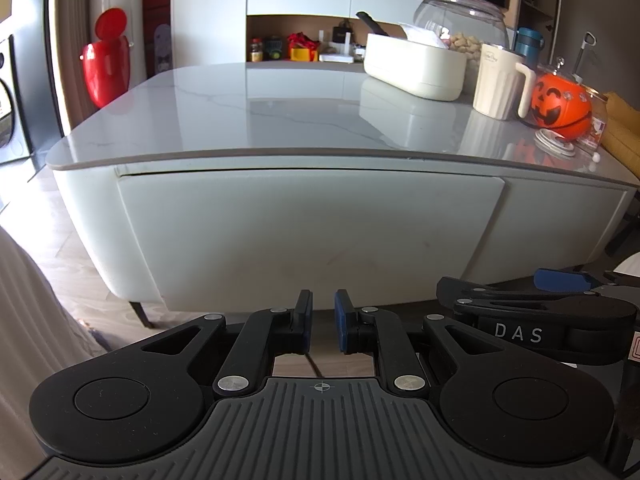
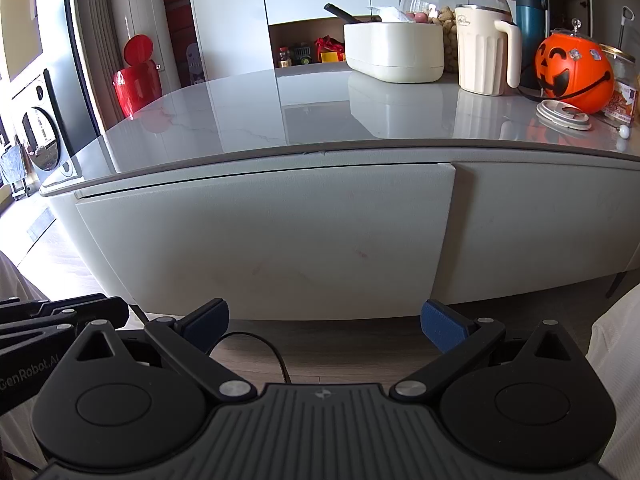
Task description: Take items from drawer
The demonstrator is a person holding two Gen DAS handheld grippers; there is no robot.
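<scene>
A pale grey drawer front (image 1: 308,232) fills the near side of a low table and sits closed; it also shows in the right wrist view as the drawer front (image 2: 256,240). Whatever lies inside is hidden. My left gripper (image 1: 323,320) hangs low in front of the drawer, apart from it, jaws shut with only a narrow slit and nothing between them. My right gripper (image 2: 325,326) is beside it, also short of the drawer, fingers spread wide and empty. The right gripper's side (image 1: 560,304) shows at the right of the left wrist view.
On the glossy marble tabletop (image 1: 248,120) stand a white oblong box (image 1: 416,68), a cream lidded mug (image 1: 500,80), an orange pumpkin bucket (image 1: 560,104), a glass dome jar (image 1: 460,20) and a round lid (image 2: 564,114). A red bin (image 1: 106,56) stands behind on the left. Wood floor (image 2: 340,348) below.
</scene>
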